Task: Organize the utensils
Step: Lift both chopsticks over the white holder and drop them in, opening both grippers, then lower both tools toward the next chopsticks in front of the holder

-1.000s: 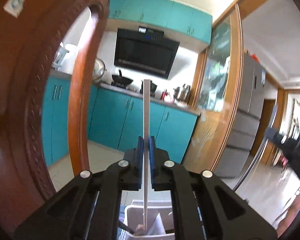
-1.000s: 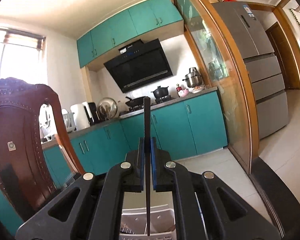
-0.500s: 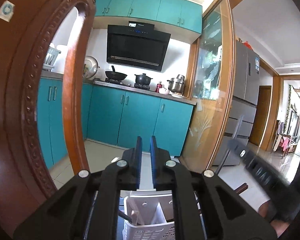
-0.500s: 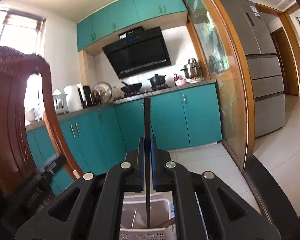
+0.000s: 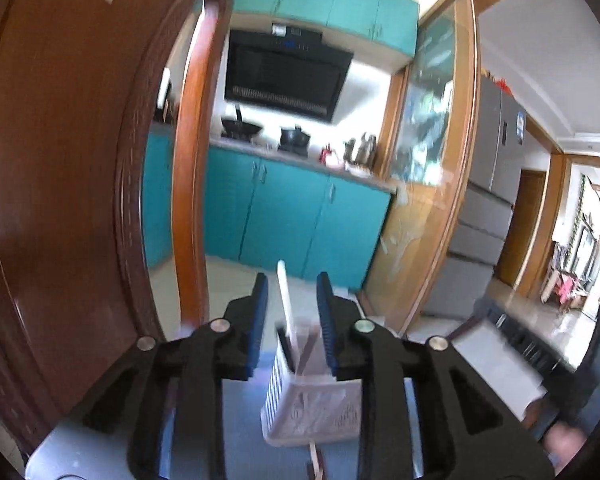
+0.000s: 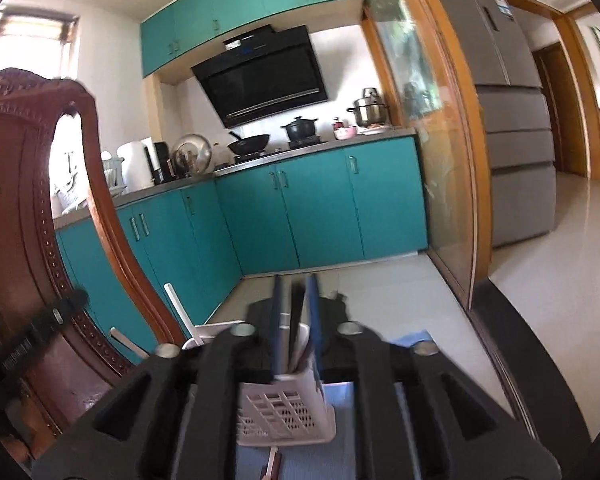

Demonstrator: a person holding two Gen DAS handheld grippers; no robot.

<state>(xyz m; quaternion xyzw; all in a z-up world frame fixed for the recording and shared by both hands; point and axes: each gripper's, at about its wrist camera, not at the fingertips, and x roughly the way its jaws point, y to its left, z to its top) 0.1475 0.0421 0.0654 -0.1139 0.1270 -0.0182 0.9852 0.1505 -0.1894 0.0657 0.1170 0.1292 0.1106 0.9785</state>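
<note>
A white perforated caddy point(image 5: 312, 400) point(image 6: 284, 412) stands on the table just ahead of both grippers. My left gripper point(image 5: 292, 284) is opening. A white utensil handle point(image 5: 286, 300) stands loose in the caddy between its blue pads point(image 5: 260, 320) without touching them. My right gripper point(image 6: 294, 280) is also opening. A thin black utensil point(image 6: 298, 316) rises from the caddy between its pads, with a small gap on each side. In the right wrist view the white utensil point(image 6: 178, 312) leans to the left. Each gripper shows blurred in the other's view.
A carved brown wooden chair back point(image 5: 60, 160) point(image 6: 20, 200) stands close on the left. A small wooden stick point(image 5: 314, 460) lies on the bluish table point(image 5: 240, 400) before the caddy. Teal kitchen cabinets point(image 6: 320, 208), a glass partition and a grey fridge point(image 6: 512, 120) lie beyond.
Both grippers have sunk toward the caddy and their jaws have parted. The white utensil has left the left jaws and stands in the caddy. The black utensil has slid down between the right jaws.
</note>
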